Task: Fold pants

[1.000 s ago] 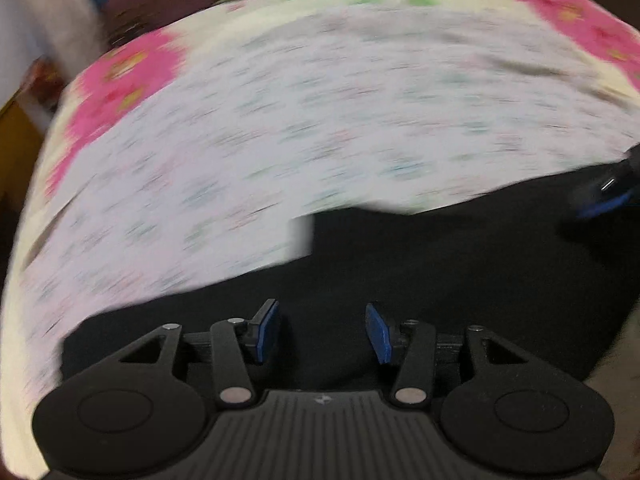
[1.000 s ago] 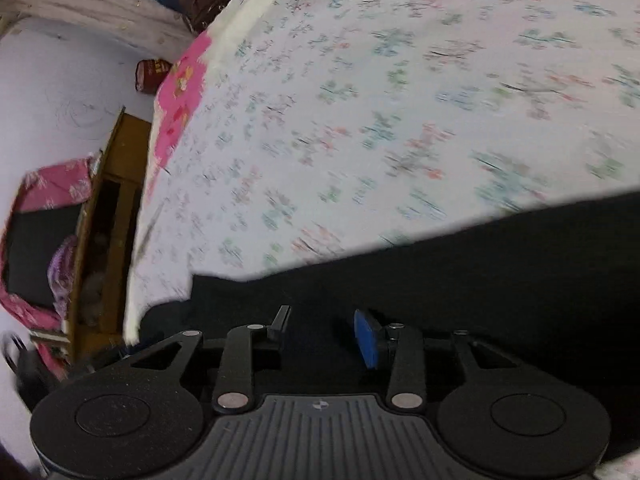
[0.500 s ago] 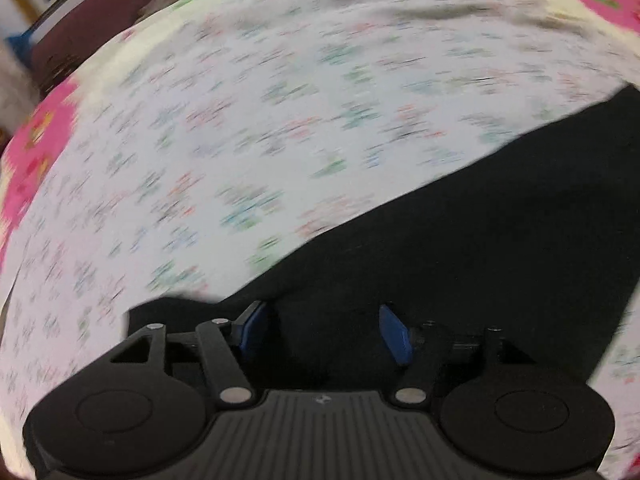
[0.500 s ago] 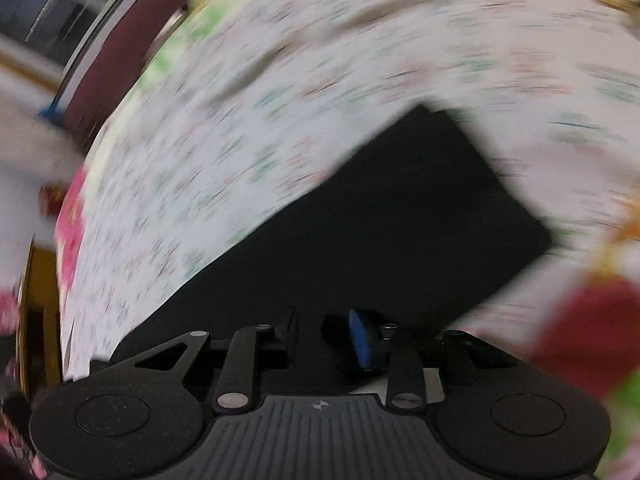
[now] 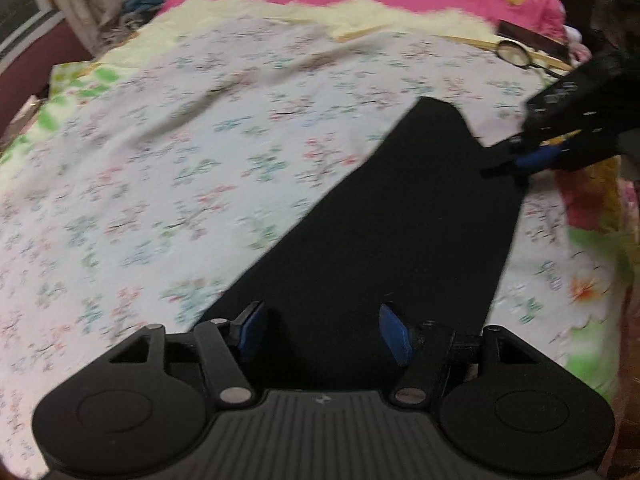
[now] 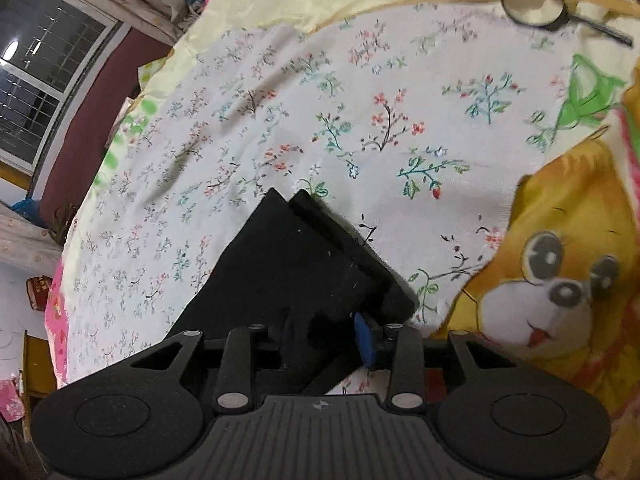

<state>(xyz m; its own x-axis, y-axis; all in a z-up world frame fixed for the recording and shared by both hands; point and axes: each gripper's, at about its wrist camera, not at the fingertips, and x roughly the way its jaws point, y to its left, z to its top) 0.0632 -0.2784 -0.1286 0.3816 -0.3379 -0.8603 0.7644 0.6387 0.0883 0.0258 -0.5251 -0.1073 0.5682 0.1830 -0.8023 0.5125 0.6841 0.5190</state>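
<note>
Black pants (image 5: 392, 232) lie flat on a floral bed sheet (image 5: 180, 184), running from my left gripper to the far right. My left gripper (image 5: 322, 334) is open over the near end of the pants, with nothing between its blue pads. My right gripper (image 6: 324, 338) is open just above the other end, where the pants (image 6: 296, 272) show two stacked layers. The right gripper also shows in the left wrist view (image 5: 532, 156) at the pants' far corner.
A magnifying glass (image 6: 534, 2) lies on the sheet at the far right. A pink and yellow cartoon blanket (image 6: 560, 280) borders the sheet. A window (image 6: 36, 92) and a maroon wall stand to the left of the bed.
Both grippers have swung round over the bed. The pants now run lengthwise away from the left gripper. The right gripper has come to the layered end.
</note>
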